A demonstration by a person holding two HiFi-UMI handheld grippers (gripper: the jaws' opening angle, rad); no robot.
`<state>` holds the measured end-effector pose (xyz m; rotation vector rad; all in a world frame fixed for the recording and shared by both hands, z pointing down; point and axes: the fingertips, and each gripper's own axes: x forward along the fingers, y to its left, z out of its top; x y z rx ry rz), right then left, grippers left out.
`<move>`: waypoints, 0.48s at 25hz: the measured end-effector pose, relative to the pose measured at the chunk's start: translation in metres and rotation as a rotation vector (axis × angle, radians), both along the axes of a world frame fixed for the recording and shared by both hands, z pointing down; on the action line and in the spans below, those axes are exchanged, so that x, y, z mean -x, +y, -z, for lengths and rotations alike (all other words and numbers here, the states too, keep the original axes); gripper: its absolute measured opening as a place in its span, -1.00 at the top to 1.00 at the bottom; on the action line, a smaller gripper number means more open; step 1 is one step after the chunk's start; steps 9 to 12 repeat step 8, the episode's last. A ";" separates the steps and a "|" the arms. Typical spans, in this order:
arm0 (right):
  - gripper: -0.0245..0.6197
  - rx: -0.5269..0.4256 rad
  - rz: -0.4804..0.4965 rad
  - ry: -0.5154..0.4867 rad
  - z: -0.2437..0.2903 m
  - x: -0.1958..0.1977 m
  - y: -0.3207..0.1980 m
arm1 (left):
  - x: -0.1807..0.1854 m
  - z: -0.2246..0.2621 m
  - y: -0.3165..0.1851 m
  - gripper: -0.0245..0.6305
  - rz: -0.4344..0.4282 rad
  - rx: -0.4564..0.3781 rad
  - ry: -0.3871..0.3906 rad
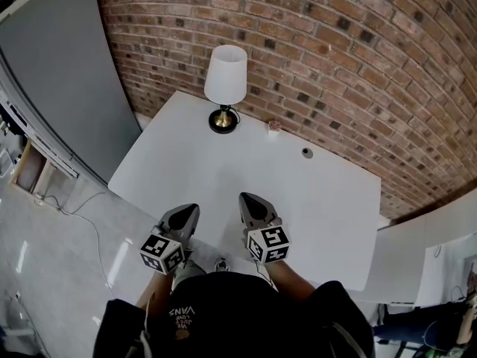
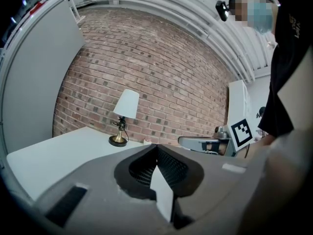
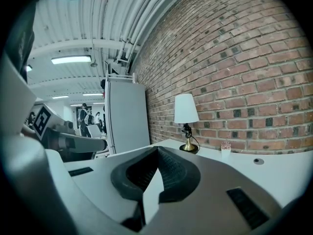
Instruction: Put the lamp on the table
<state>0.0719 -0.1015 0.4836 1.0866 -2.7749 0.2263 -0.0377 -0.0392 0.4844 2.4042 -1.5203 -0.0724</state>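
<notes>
A lamp (image 1: 225, 83) with a white shade and a round brass-and-black base stands upright at the far edge of the white table (image 1: 194, 170), close to the brick wall. The lamp (image 2: 124, 115) also shows in the left gripper view, and the lamp (image 3: 186, 119) in the right gripper view. My left gripper (image 1: 188, 210) hovers at the table's near edge, jaws shut with nothing between them. Beside it my right gripper (image 1: 249, 200) is also shut and empty. Both point toward the lamp from well short of it.
A tiny potted plant (image 1: 274, 127) sits right of the lamp, and a round cable hole (image 1: 307, 153) lies further right. A grey panel (image 1: 67, 73) stands left of the table. A cable (image 1: 82, 218) trails on the glossy floor at the left.
</notes>
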 end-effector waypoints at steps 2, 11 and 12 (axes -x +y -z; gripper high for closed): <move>0.93 0.007 0.000 0.003 -0.003 0.000 0.000 | -0.001 -0.003 0.001 0.91 -0.001 0.009 0.005; 0.93 0.009 0.009 -0.005 -0.002 0.004 -0.002 | -0.006 -0.005 -0.001 0.91 -0.009 0.016 0.013; 0.93 0.009 0.009 -0.005 -0.002 0.004 -0.002 | -0.006 -0.005 -0.001 0.91 -0.009 0.016 0.013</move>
